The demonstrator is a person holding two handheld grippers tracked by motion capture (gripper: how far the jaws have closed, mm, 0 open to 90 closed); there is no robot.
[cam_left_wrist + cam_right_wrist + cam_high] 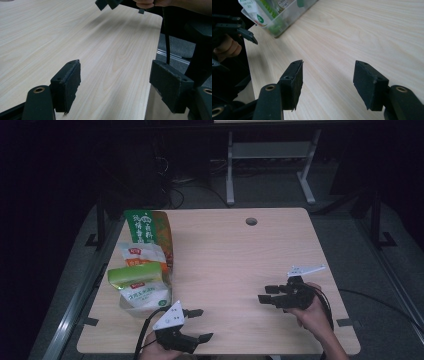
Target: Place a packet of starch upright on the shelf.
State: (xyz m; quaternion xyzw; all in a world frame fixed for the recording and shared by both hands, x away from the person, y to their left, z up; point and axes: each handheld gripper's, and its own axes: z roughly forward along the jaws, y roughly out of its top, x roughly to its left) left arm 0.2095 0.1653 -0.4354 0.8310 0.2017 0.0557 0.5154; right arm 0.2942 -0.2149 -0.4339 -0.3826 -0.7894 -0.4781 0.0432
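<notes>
My left gripper [199, 325] is released, jaws wide, nothing between — low at 6 o'clock by the table [235, 250] edge. My right gripper [267, 294] is released too, at 4 o'clock. Snack bags [142, 270] sit in a clear bin at 9 o'clock, just beside the left gripper.

Pale wood table [235, 255] w/ round cable hole [251, 221]; white desk legs [230, 175] behind.
</notes>
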